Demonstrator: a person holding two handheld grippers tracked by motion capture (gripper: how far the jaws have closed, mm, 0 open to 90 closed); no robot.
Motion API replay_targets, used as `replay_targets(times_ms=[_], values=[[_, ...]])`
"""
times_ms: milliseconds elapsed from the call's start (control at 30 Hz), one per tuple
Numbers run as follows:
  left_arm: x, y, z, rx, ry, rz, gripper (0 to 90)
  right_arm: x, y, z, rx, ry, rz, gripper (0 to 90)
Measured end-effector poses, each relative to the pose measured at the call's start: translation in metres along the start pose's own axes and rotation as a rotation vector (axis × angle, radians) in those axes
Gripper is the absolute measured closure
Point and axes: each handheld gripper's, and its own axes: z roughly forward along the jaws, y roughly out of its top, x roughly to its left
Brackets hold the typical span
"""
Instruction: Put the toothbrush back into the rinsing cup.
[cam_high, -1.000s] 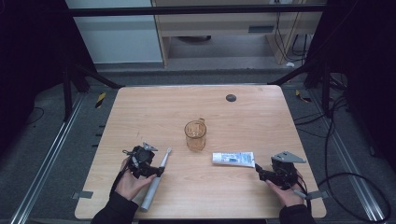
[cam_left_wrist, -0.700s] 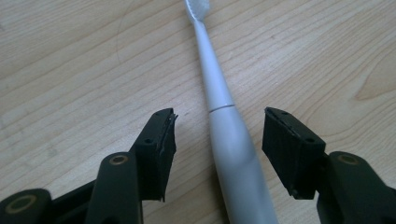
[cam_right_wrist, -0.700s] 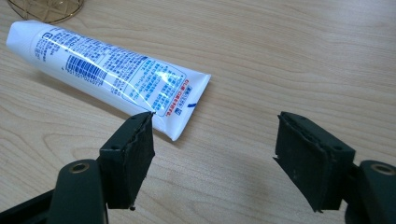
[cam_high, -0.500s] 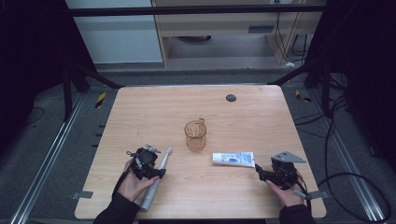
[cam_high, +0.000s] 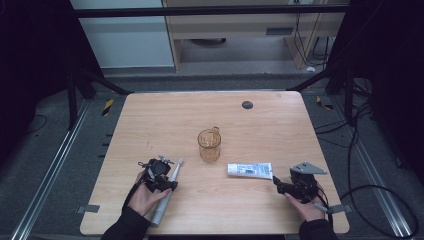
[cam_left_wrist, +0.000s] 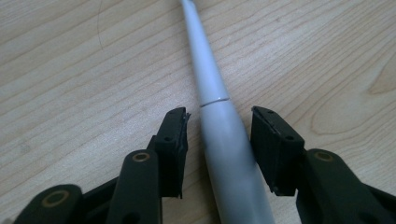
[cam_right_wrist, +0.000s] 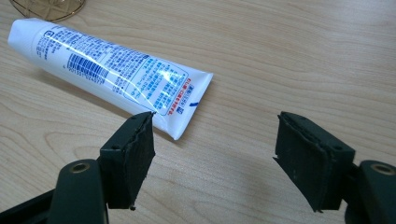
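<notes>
Grey toothbrush (cam_left_wrist: 224, 140) lies between the closing left hand-held gripper (cam_left_wrist: 219, 140) jaws.

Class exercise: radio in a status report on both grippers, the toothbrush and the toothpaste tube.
Left gripper jaws just closing around electric toothbrush, pads not yet touching. Right gripper open, short of toothpaste tube. Nothing in the way.

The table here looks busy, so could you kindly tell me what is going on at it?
A person works two grippers at a wooden table. The left gripper straddles a grey electric toothbrush lying flat; its jaws have just been closing, with small gaps left on both sides. The right gripper sits open, the toothpaste tube just ahead of it. An amber cup stands between them.
</notes>
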Motion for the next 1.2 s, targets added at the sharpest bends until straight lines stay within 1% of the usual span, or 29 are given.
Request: replay_targets(times_ms=[133,200,333,633,733,1000,1067,1200], values=[[0.0002,0.0000,0.0007,0.004,0.005,0.001,59.0,-0.0001,0.0001,-0.0001,0.000,0.002,0.002,28.3],[0.0002,-0.0001,0.0006,0.004,-0.002,-0.006,59.5,0.0002,0.0001,-0.0003,0.001,0.005,0.006,28.4],[-0.0008,0.0003,0.0003,0.011,-0.001,0.013,60.8,0.0000,0.0001,0.0000,0.003,0.003,0.002,28.3],[-0.0023,-0.0002,0.0002,0.008,-0.024,0.012,62.0,0.0001,0.0001,0.0001,0.004,0.003,0.001,28.4],[-0.0035,0.0003,0.0001,0.014,-0.034,0.022,64.5,0.0003,0.0002,-0.0002,0.005,0.006,0.003,28.5],[-0.0042,0.0036,0.0005,0.032,-0.029,0.032,66.9,0.0001,0.0001,0.0003,0.004,0.002,-0.005,28.5],[-0.0046,0.0042,0.0005,0.036,-0.028,0.037,67.1,0.0005,0.0002,-0.0001,0.007,0.005,0.001,28.5],[-0.0055,0.0037,-0.0017,0.029,-0.035,0.048,67.2,0.0000,0.0001,0.0003,0.007,0.003,-0.001,28.7]])
